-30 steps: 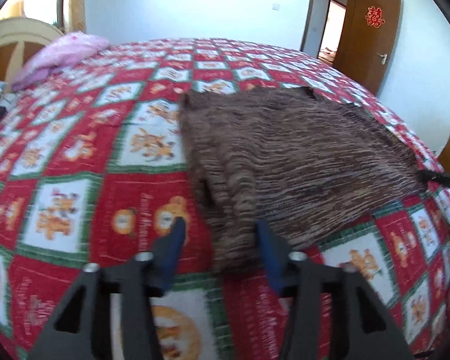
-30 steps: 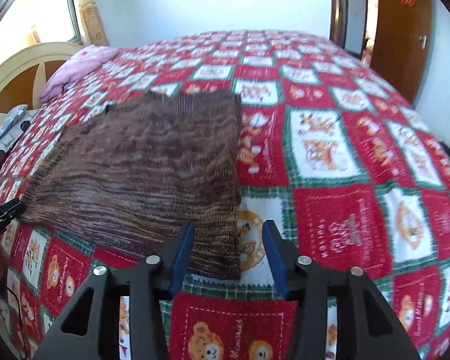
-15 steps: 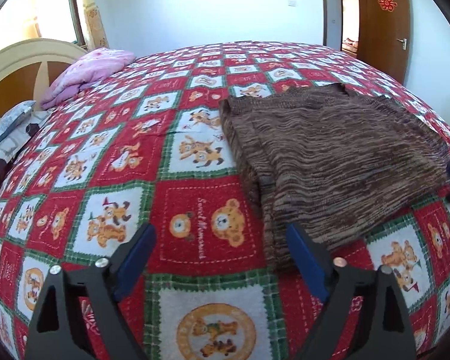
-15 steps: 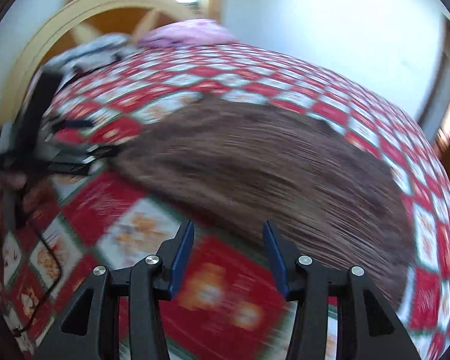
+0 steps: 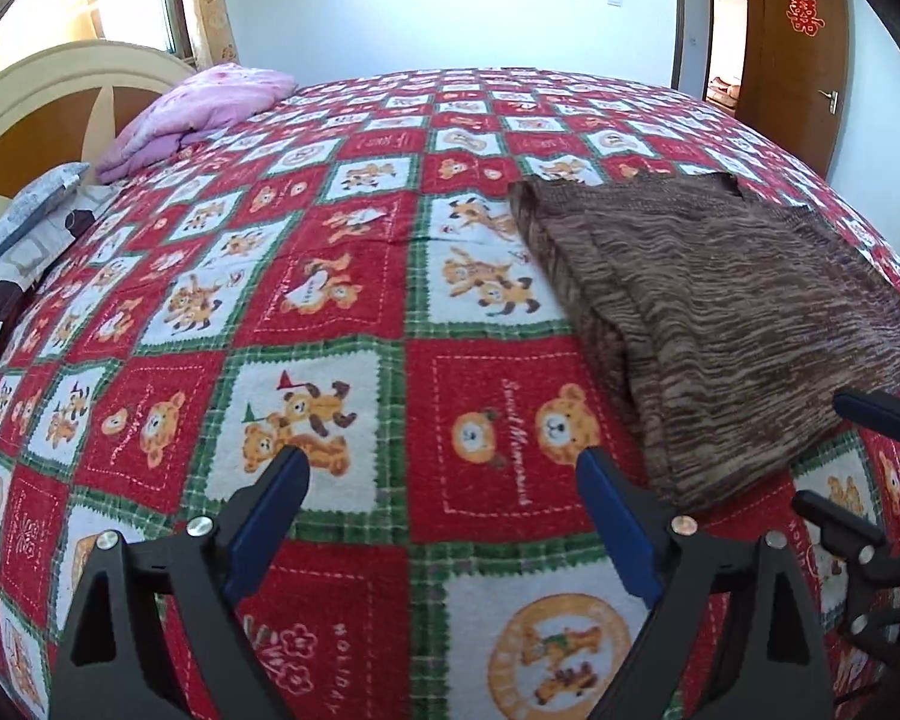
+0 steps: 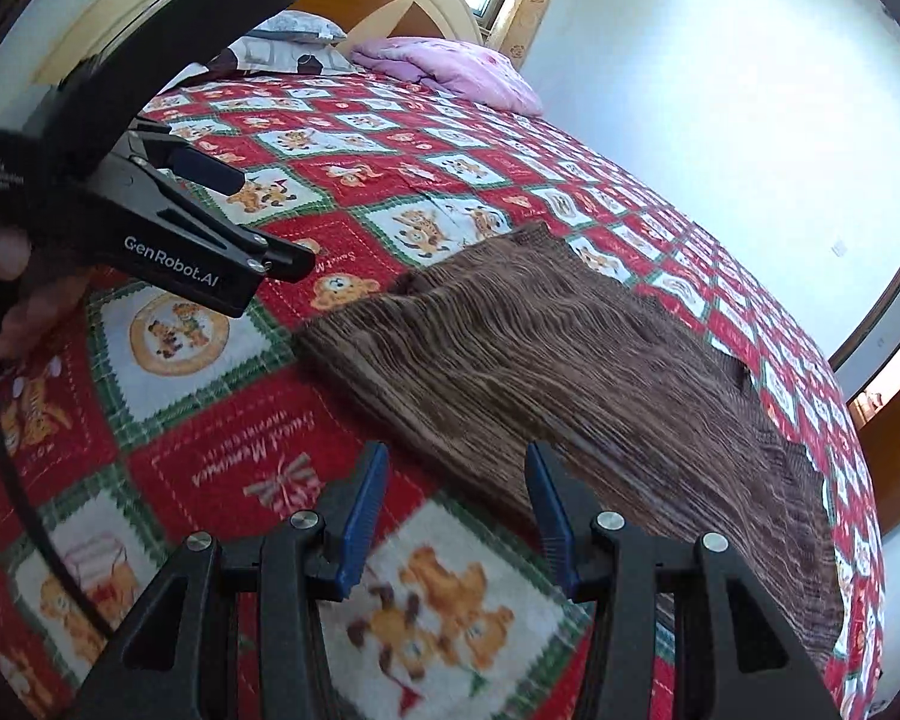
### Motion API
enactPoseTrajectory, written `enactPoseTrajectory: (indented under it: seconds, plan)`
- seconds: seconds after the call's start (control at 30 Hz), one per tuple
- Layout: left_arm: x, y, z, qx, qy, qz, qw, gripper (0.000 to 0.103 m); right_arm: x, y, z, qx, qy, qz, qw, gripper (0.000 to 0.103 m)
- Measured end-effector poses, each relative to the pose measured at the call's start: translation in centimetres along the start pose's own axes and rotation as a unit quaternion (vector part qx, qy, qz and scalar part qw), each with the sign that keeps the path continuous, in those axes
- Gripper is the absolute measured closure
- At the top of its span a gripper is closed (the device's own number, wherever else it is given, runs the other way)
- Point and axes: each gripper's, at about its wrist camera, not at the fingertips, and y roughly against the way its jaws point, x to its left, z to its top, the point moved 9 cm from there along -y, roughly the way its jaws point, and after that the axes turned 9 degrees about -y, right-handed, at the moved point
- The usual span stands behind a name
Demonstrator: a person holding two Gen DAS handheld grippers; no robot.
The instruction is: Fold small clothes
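Garment: we record a brown knit garment point(image 5: 708, 312), folded, lying flat on the bedspread point(image 5: 330, 324) toward the bed's right part in the left wrist view.
Left gripper: ours point(image 5: 444, 510) hovers over bare bedspread just left of the garment, jaws spread wide, holding nothing.
Right gripper: ours point(image 6: 456, 510) sits at the garment's near edge, jaws parted with that edge between them; we see no grip on the knit.
Cross view: we see the left gripper's black body in the right wrist view, a hand point(image 6: 6, 276) behind it.
Bedspread: red, green and white squares with bears.
Bedhead end: we note a pink quilt point(image 5: 204, 108), a patterned pillow point(image 5: 24, 228), a cream headboard point(image 5: 42, 84).
Room: a brown door point(image 5: 798, 48).
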Motion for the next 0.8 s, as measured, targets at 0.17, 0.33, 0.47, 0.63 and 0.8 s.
enactPoseTrajectory:
  seconds: [0.17,0.33,0.47,0.63,0.8]
  plan:
    - [0.1,-0.7,0.4,0.003,0.001,-0.013,0.9999,0.01,0.6,-1.2,0.6,-0.004,-0.001,-0.021,1.0,0.054]
    - [0.2,-1.7,1.7,0.002,0.008,-0.038,0.9992,0.01,1.2,-1.7,1.3,-0.013,0.012,-0.046,0.999,0.054]
    - [0.4,-2.6,3.7,-0.014,0.027,-0.071,0.997,0.01,1.4,-2.1,1.9,-0.018,0.023,-0.063,0.998,0.054]
    - [0.3,-3.8,6.4,-0.039,0.071,-0.133,0.9878,0.01,2.0,-2.3,2.5,-0.026,0.041,-0.08,0.996,0.054]
    - [-1.2,-5.3,8.7,-0.048,0.075,-0.167,0.9818,0.01,2.8,-2.5,2.4,-0.03,0.06,-0.09,0.994,0.06]
